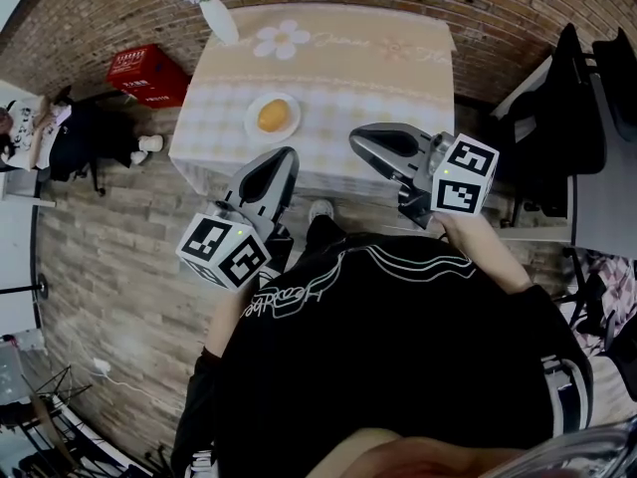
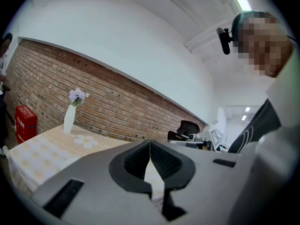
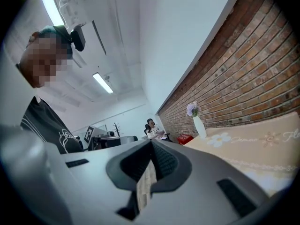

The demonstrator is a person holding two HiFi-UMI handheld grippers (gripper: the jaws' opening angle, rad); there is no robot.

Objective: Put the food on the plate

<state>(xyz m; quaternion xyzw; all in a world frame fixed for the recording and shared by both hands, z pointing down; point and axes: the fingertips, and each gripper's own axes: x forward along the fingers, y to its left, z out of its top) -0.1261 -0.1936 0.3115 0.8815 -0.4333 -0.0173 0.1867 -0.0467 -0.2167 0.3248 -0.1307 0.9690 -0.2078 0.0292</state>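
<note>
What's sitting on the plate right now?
On the white plate sits one round orange-yellow food item, and nothing else shows on it. The middle of the plate beneath the food is covered, so it can't be seen.

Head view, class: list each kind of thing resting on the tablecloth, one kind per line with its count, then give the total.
Plate: 1
Round orange food, lying on the plate: 1
White vase of flowers: 1
Total: 3
</note>
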